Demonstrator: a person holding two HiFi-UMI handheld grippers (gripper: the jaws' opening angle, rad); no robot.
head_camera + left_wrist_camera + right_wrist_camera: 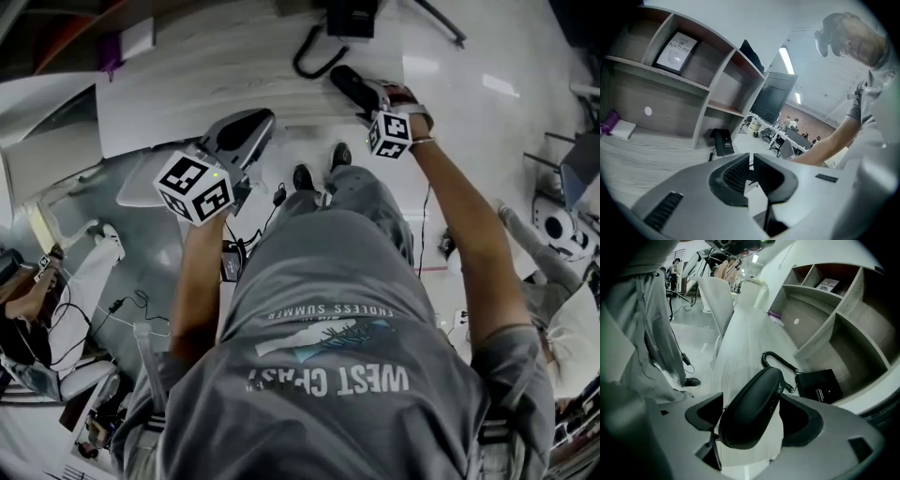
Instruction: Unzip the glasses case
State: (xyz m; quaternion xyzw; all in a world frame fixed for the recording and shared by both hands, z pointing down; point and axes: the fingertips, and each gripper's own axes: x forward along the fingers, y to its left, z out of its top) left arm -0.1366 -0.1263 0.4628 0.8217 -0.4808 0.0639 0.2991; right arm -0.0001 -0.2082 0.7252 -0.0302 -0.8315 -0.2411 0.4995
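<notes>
A black, rounded glasses case lies on the pale wood-grain desk, its length pointing away from me. My right gripper stands open with one jaw on each side of the case; I see no pad pressing on it. In the head view the case pokes out beyond the right gripper at the desk's front edge. My left gripper is shut with nothing between its jaws and hovers off the desk's front edge, to the left of the case.
A black desk phone with a coiled cord sits just beyond the case. Open shelves rise at the back of the desk, holding a framed print. A purple item lies at the far left.
</notes>
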